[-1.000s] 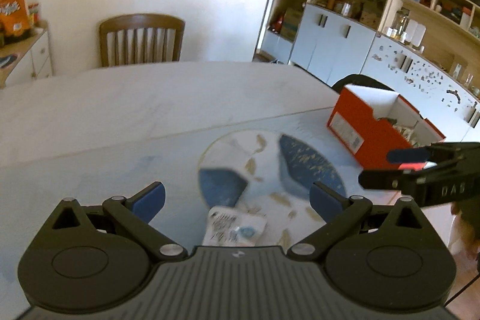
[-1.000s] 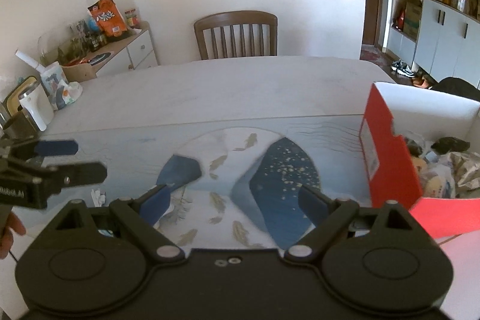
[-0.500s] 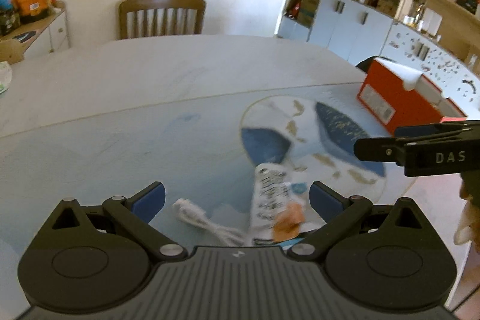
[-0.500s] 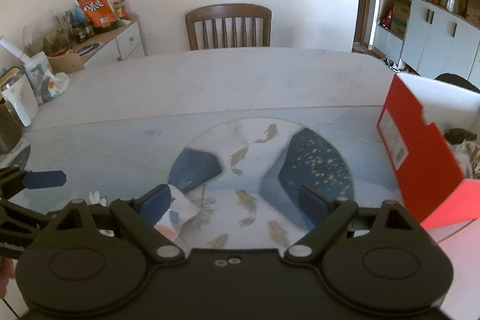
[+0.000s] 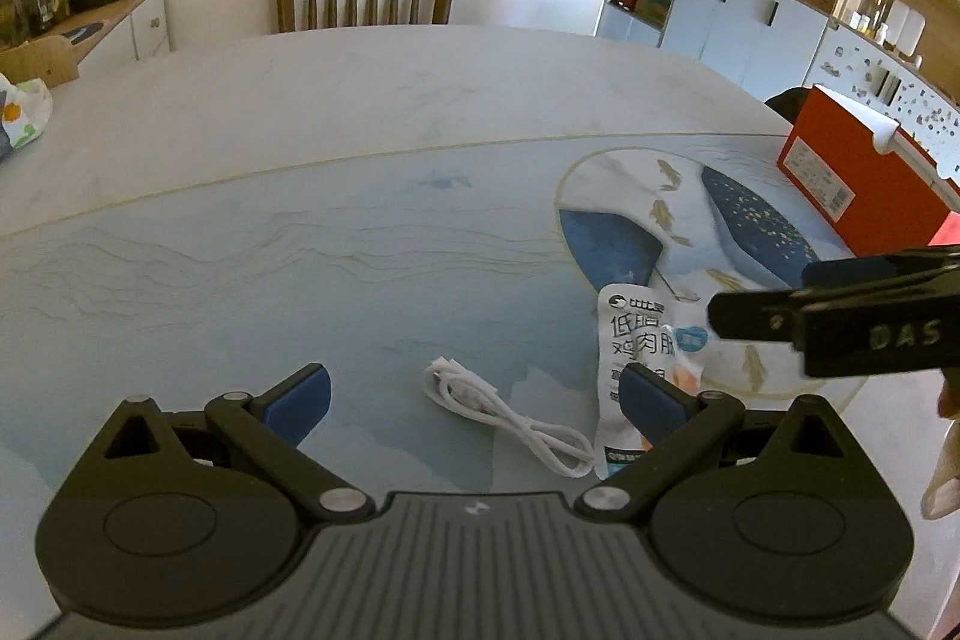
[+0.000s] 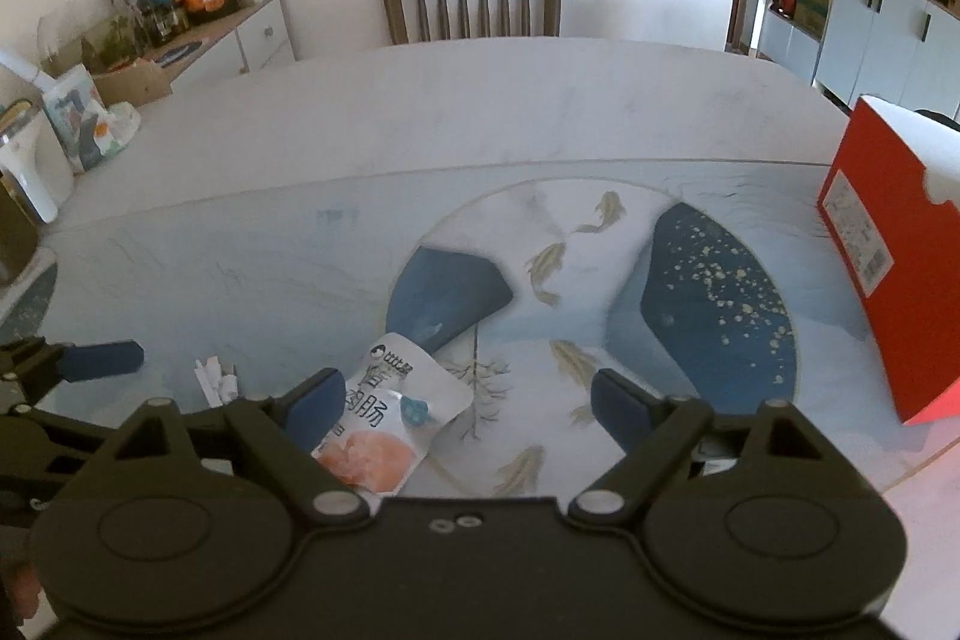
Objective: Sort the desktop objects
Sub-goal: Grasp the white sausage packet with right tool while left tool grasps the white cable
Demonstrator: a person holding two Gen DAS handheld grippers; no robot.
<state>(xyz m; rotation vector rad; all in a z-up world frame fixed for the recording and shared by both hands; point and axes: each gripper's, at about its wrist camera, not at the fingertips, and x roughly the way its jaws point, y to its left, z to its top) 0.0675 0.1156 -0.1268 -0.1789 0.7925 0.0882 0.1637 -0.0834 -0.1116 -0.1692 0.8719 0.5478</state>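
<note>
the white cable (image 5: 510, 415) lies between the wide-open, empty left gripper (image 5: 474, 391), its length slanting down-right, while the open right gripper (image 6: 468, 403) straddles the snack packet (image 6: 384, 418).

Pale marbled bench (image 5: 372, 100), near half covered by blue mat (image 5: 252, 280) with fish print. On mat: white coiled cable (image 5: 504, 415), white snack pouch (image 5: 636, 340) just beside it, red box (image 5: 852, 184) at right edge.

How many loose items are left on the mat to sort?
2. A white cable lies between the left gripper fingers; a snack packet lies right of it, by the right gripper. The grippers may hide others.
</note>
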